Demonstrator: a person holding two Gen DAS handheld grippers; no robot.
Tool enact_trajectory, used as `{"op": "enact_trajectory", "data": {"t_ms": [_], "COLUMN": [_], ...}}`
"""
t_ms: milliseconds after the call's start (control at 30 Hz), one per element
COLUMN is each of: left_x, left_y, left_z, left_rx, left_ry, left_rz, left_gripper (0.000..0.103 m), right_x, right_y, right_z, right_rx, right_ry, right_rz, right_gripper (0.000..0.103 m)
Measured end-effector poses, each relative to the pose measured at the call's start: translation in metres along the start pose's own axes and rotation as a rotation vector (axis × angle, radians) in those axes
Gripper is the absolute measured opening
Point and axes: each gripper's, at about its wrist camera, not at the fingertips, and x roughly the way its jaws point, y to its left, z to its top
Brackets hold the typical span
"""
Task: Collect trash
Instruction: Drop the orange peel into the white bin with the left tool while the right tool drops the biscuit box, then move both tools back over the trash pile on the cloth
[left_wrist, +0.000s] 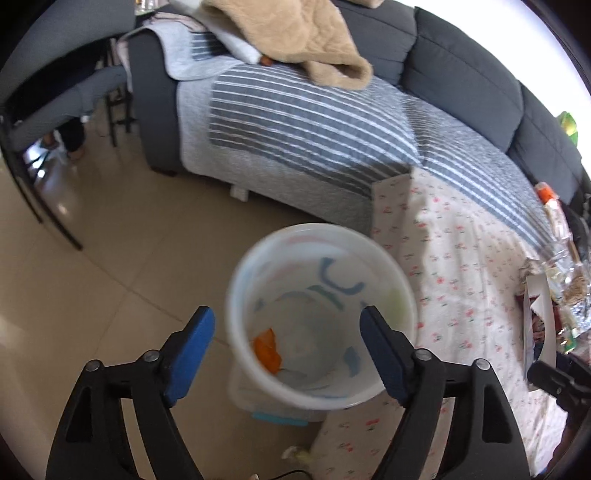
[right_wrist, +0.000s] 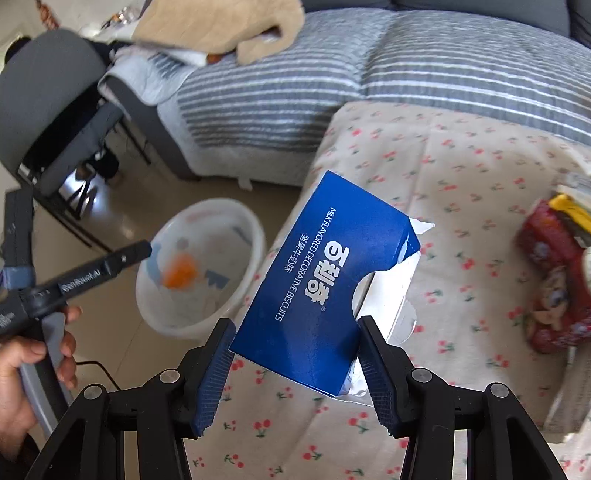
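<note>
Only the right gripper (right_wrist: 297, 369) view shows the gripped blue biscuit box (right_wrist: 325, 280).

My table has a white cloth with little red cherries (right_wrist: 443, 177) on it, and a red snack bag (right_wrist: 550, 280) lies on the cloth off to the right with more wrappers (left_wrist: 565, 280) piled by the far edge. The shiny tan floor (left_wrist: 110, 258) holds my white trash bin (left_wrist: 321, 317), which stands just beside the table and has an orange scrap (left_wrist: 267, 349) inside. Behind the table, the gray sofa (left_wrist: 461, 66) carries a striped blanket (left_wrist: 295, 122), and a tan blanket (left_wrist: 295, 33) lies on top of that.
</note>
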Motion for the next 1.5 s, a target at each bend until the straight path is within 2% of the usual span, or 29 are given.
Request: {"op": "enact_trajectory", "data": {"t_ms": [333, 633, 867, 967, 1233, 1500], "left_x": [-0.012, -0.018, -0.018, -0.019, -0.02, -0.016], "left_y": [0.047, 0.077, 0.076, 0.075, 0.059, 0.018], "left_z": [-0.023, -0.028, -0.027, -0.028, -0.031, -0.034], "left_rx": [0.04, 0.013, 0.016, 0.018, 0.049, 0.105], "left_ry": [0.042, 0.063, 0.074, 0.077, 0.09, 0.114], "left_rz": [0.125, 0.146, 0.138, 0.132, 0.116, 0.082], "left_gripper": [0.089, 0.089, 0.089, 0.089, 0.089, 0.089], "right_x": [0.052, 0.104, 0.122, 0.119, 0.084, 0.039], "right_y": [0.05, 0.102, 0.115, 0.114, 0.101, 0.059], "right_z": [0.014, 0.035, 0.039, 0.039, 0.041, 0.018], "right_rx": [-0.055, -0.105, -0.116, -0.107, -0.11, -0.098], "right_ry": [0.025, 0.063, 0.08, 0.081, 0.034, 0.044], "right_rz": [0.049, 0.061, 0.056, 0.062, 0.004, -0.108], "right_gripper": [0.059, 0.06, 0.067, 0.075, 0.078, 0.08]}}
